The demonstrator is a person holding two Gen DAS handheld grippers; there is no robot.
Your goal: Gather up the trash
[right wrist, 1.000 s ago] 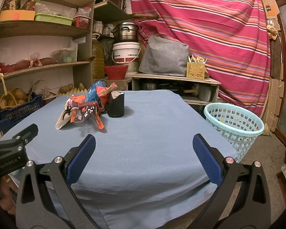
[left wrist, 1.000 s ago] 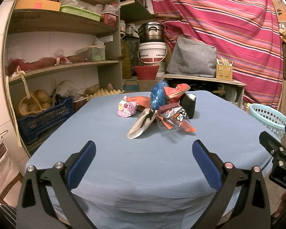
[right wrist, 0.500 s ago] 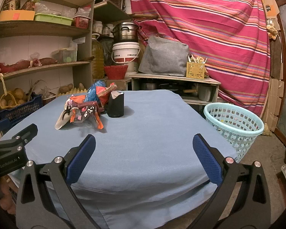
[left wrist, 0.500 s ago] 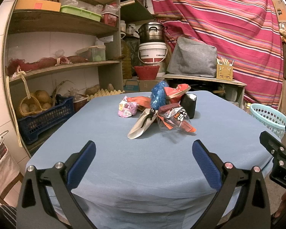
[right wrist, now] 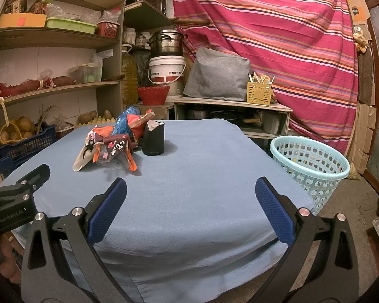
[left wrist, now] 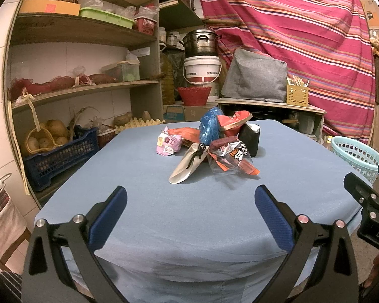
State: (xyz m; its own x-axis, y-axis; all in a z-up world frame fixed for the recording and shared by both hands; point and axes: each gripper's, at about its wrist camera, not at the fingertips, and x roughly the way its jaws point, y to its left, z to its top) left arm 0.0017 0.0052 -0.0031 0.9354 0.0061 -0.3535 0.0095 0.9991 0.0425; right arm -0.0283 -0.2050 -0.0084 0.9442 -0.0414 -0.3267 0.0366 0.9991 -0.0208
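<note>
On the blue-clothed table, well ahead of both grippers: heap of crumpled plastic wrappers beside black cup. Left gripper spread wide, empty, at near edge. Right gripper likewise spread, empty. Pale-blue perforated plastic basket on floor, right of table.

Left gripper: jaws spread wide, nothing between blue pads, held level at near edge of blue-clothed table. Right gripper: jaws equally wide, empty, same near edge, alongside left gripper. Neither touches table. Each gripper's outer finger visible in other's view.
</note>
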